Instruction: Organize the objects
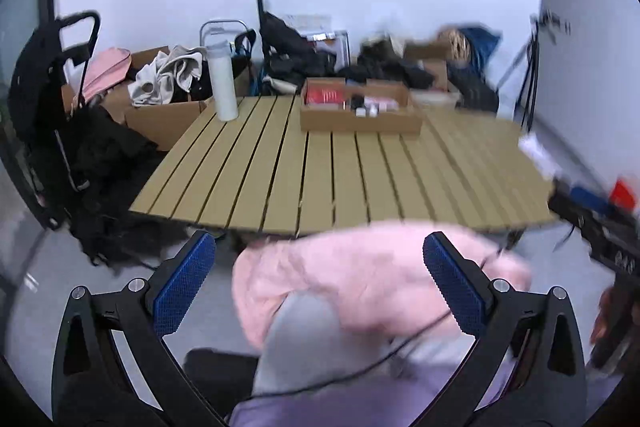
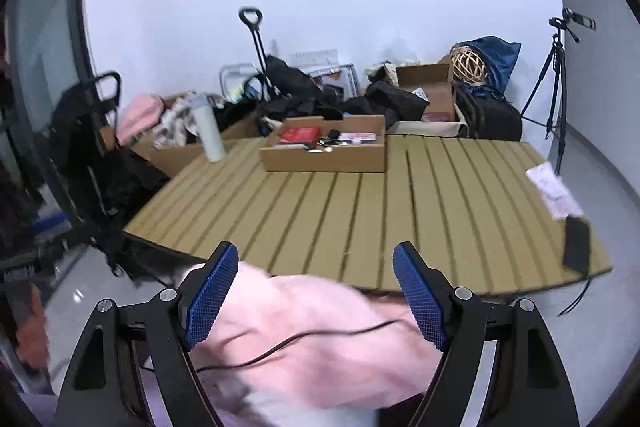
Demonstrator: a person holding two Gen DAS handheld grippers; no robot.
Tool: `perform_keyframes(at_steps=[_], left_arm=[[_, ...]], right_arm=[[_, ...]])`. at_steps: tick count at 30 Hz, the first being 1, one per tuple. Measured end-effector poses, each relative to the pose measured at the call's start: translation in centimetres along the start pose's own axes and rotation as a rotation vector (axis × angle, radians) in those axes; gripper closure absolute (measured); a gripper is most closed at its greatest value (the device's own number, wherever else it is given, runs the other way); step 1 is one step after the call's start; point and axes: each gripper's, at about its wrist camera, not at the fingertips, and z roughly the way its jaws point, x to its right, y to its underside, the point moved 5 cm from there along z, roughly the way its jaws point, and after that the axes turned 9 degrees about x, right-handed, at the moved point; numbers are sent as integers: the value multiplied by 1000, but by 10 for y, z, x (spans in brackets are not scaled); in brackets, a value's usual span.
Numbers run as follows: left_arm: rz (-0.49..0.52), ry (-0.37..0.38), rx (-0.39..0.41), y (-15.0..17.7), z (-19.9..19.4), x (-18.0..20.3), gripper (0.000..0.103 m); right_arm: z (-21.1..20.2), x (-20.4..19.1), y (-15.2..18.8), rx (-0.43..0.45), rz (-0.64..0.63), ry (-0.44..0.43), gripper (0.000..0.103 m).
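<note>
A shallow cardboard tray (image 1: 360, 121) (image 2: 324, 159) stands at the far side of the slatted tan table (image 1: 360, 179) (image 2: 360, 219). It holds a red box (image 2: 300, 135) and several small items. A white bottle (image 1: 222, 83) (image 2: 208, 135) stands upright at the table's far left. My left gripper (image 1: 320, 283) is open, short of the table's near edge, with nothing between its blue pads (image 1: 184, 287). My right gripper (image 2: 316, 297) is open too, at the near edge. Pink fleece fabric (image 1: 360, 279) (image 2: 320, 339) with a black cable across it lies below both; neither grips it.
A white packet (image 2: 554, 191) and a flat black object (image 2: 576, 247) lie at the table's right edge. Behind the table stand cardboard boxes of clothes (image 2: 176, 139), black bags (image 2: 488, 115), a trolley handle (image 2: 252, 27) and a tripod (image 2: 556, 87). A black cart (image 1: 60, 107) is at the left.
</note>
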Motion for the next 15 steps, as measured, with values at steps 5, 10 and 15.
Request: perform_keyframes(at_steps=[5, 10, 15], left_arm=[[23, -15, 54, -5, -8, 4, 0], [12, -18, 39, -1, -9, 1, 0], [18, -19, 49, 0, -13, 3, 0]], right_arm=[[-3, -11, 2, 1, -65, 27, 20], [-9, -4, 3, 5, -34, 49, 20], [-7, -11, 11, -19, -44, 48, 20]])
